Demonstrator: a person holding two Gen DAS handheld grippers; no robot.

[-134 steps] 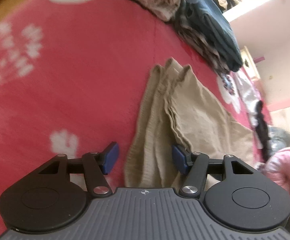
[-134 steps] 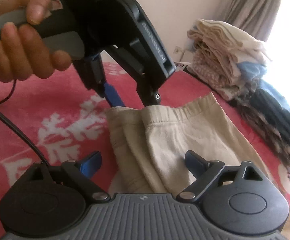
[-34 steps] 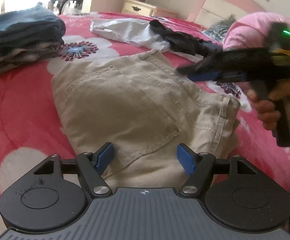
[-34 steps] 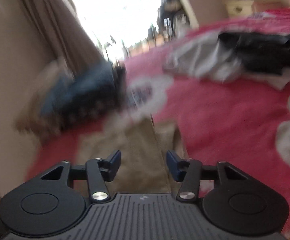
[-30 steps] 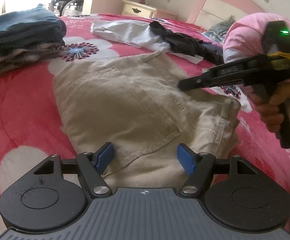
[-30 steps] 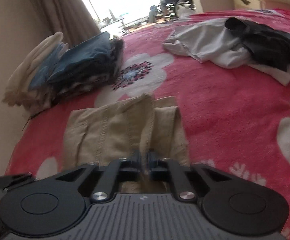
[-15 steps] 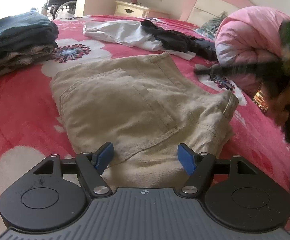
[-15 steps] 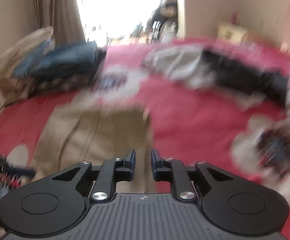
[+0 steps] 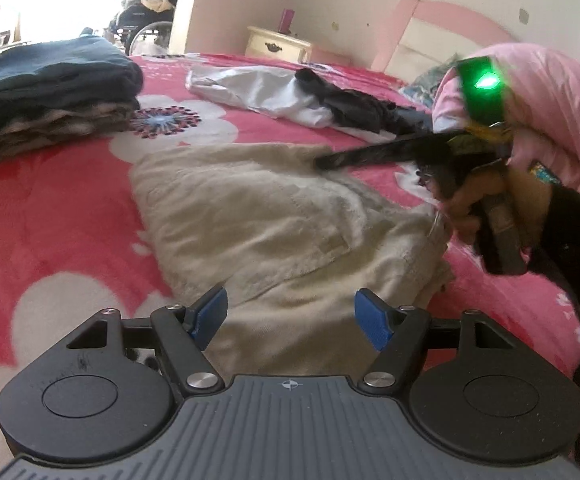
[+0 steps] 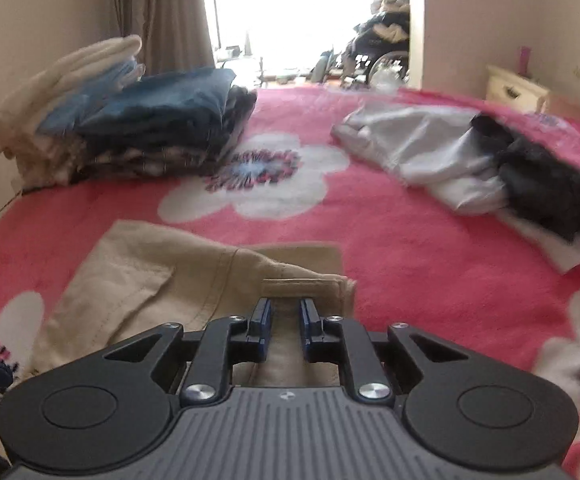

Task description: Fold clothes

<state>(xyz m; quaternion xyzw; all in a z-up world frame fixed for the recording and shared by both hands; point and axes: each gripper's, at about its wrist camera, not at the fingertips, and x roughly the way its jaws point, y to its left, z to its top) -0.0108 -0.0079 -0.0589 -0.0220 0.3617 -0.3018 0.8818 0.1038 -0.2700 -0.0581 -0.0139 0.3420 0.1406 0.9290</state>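
Observation:
Folded beige trousers (image 9: 250, 220) lie on the red flowered blanket (image 9: 50, 220). My left gripper (image 9: 290, 316) hovers open over their near edge, blue pads (image 9: 210, 312) wide apart, nothing held. A hand (image 9: 474, 204) holds my right gripper (image 9: 324, 162) with its tips over the far edge of the trousers. In the right wrist view the trousers (image 10: 150, 280) lie under my right gripper (image 10: 286, 318). Its jaws are closing, with a narrow gap left. Beige waistband cloth shows in that gap, and the pads do not visibly press on it.
A stack of folded clothes (image 9: 50, 92) (image 10: 150, 128) stands at the far left by the wall. A grey-white garment (image 9: 258, 88) (image 10: 418, 144) and a black one (image 9: 362, 108) (image 10: 542, 176) lie loose beyond. A pink duvet (image 9: 550, 92) bulges at the right, a nightstand (image 9: 278, 46) behind.
A second ago my right gripper was shut on a raised fold of the trousers. It has let that fold go, swung about, and now sits over the waistband. My left gripper drifted slightly, still open.

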